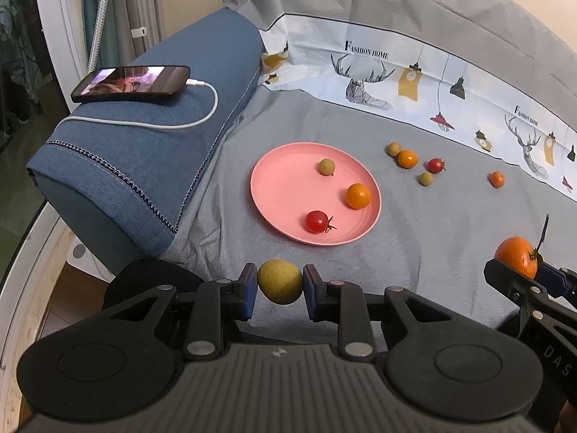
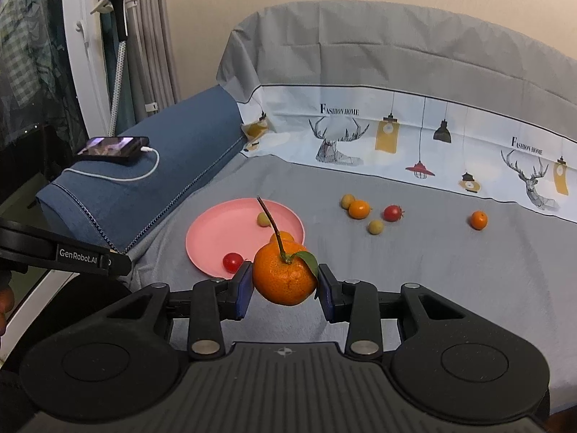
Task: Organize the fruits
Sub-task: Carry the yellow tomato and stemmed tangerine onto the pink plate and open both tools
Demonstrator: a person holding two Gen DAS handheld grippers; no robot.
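Observation:
My left gripper (image 1: 280, 288) is shut on a yellow-green fruit (image 1: 280, 281), held just in front of the pink plate (image 1: 274, 166). The plate holds a small green fruit (image 1: 327, 166), a small orange (image 1: 359, 196) and a red cherry tomato (image 1: 316, 221). My right gripper (image 2: 285, 287) is shut on a mandarin with stem and leaf (image 2: 285, 278), to the right of the plate (image 2: 212, 231); it also shows in the left wrist view (image 1: 517, 260). Several small fruits lie loose on the grey sheet: green (image 1: 394, 149), orange (image 1: 407, 158), a red tomato (image 1: 435, 165).
A blue cushion (image 1: 144, 151) lies left of the plate, with a phone (image 1: 131, 83) and white charging cable (image 1: 202, 115) on it. A printed sheet (image 1: 414, 79) rises behind the fruits. The bed edge and floor are at the left.

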